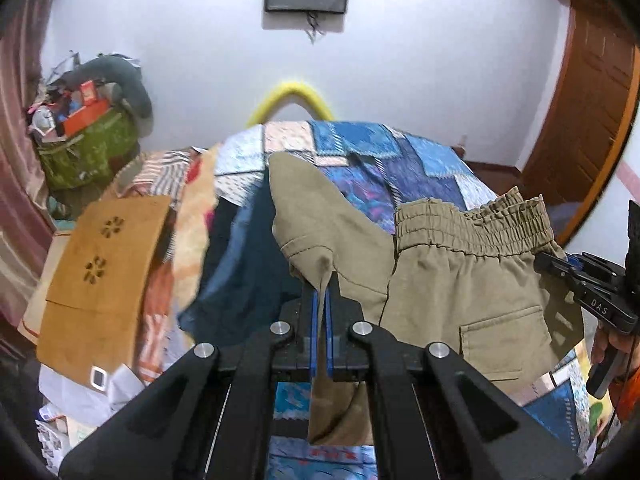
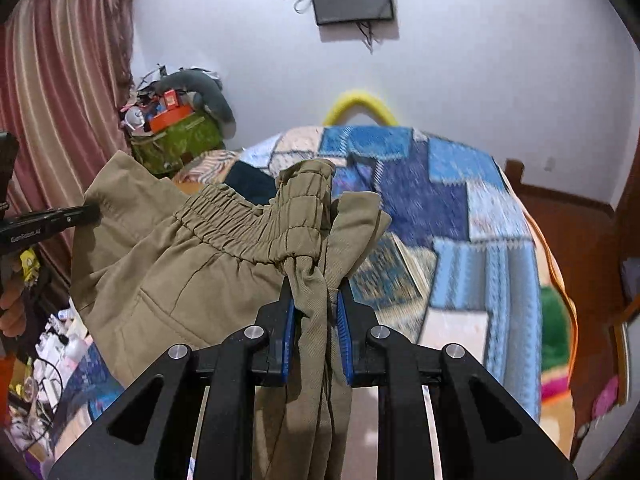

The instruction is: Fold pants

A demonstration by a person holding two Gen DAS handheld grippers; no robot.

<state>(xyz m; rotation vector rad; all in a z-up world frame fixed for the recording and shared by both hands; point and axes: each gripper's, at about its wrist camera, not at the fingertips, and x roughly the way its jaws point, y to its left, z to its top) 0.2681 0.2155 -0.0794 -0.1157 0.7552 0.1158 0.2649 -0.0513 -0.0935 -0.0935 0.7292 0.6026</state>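
Note:
The khaki pants (image 1: pixel 452 280) with an elastic waistband (image 1: pixel 472 224) hang in the air above the bed, stretched between both grippers. My left gripper (image 1: pixel 321 280) is shut on a hem corner of the pants. My right gripper (image 2: pixel 316 284) is shut on a thick bunch of waistband and leg fabric (image 2: pixel 312 240). The right gripper shows at the right edge of the left wrist view (image 1: pixel 548 262). The left gripper shows at the left edge of the right wrist view (image 2: pixel 86 212). A back pocket (image 1: pixel 504 344) faces the left camera.
A blue patchwork bedspread (image 2: pixel 460 208) covers the bed below. A dark blue garment (image 1: pixel 240 260) lies on it. A brown cardboard box (image 1: pixel 104 280) and a cluttered green basket (image 1: pixel 88 152) stand at the left. A wooden door (image 1: pixel 588 112) is at the right.

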